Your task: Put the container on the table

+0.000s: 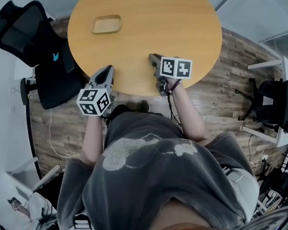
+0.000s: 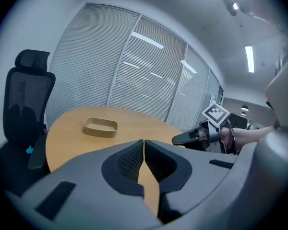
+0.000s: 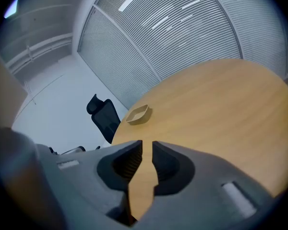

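Observation:
A shallow tan container [image 1: 106, 24] rests upright on the far left part of the round wooden table [image 1: 182, 23]; it also shows as the tan container [image 2: 100, 127] and the container [image 3: 138, 114] in the two gripper views. My left gripper [image 1: 107, 70] hovers at the table's near edge, well short of the container, its jaws closed together on nothing [image 2: 144, 142]. My right gripper [image 1: 153, 57] is over the near edge of the table, its jaws a narrow gap apart and empty [image 3: 147, 143]. From the left gripper view the right gripper [image 2: 182, 138] is seen side-on.
A black office chair [image 1: 24, 23] stands just left of the table, close to the container's side. White desks and another dark chair [image 1: 278, 104] are at the right. Window blinds [image 2: 134, 71] line the wall behind the table. The floor is wood planks.

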The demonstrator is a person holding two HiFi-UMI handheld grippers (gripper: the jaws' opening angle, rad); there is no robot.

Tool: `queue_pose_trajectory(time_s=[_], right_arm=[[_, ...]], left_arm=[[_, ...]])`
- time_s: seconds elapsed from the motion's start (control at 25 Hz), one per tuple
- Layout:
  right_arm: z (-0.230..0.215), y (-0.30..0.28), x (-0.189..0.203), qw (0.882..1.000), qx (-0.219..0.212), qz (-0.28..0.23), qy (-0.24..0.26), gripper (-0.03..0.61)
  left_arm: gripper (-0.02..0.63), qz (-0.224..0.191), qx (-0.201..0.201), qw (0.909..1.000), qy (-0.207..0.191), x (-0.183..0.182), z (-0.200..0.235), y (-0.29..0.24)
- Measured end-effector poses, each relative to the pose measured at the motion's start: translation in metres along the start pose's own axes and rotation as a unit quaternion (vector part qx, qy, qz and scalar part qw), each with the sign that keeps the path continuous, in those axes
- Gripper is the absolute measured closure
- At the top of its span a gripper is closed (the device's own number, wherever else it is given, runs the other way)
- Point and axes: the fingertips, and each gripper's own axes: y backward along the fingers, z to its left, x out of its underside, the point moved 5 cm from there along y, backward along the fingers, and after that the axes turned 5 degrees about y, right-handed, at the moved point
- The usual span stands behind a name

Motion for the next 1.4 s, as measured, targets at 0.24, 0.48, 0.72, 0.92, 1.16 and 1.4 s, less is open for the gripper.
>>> queue_pose_trajectory(time_s=[0.24, 0.48, 0.72, 0.92, 1.16, 1.4], right_arm=[[0.002, -0.008, 0.013, 1.0, -0.004, 0.017, 0.002, 0.52], [0.029, -0.006, 0.029, 1.0, 0.002, 0.025, 0.014, 0.548], [0.063, 0.005, 0.049, 1.0, 0.003, 0.019, 0.021, 0.565], [0.088, 0.017, 0.072, 0.999, 0.006, 0.016, 0.028, 0.578], [0.112, 0.041, 0.1, 0.999, 0.014, 0.012, 0.036, 0.579], [0.138, 0.065, 0.129, 0.999, 0.02, 0.004, 0.044, 0.58]], left_arm=[[0.614, 0.001, -0.002, 0.9999, 0.012, 0.009, 0.004, 0.004], [0.614, 0.001, 0.004, 0.9996, 0.027, 0.026, 0.007, 0.036], [0.614, -0.001, 0.004, 0.9996, 0.026, 0.038, 0.012, 0.077], [0.614, -0.011, 0.01, 0.9996, 0.023, 0.043, 0.013, 0.109], [0.614, -0.021, 0.012, 0.9994, 0.024, 0.058, 0.005, 0.151], [0.614, -0.028, 0.015, 0.9993, 0.02, 0.073, -0.002, 0.193]])
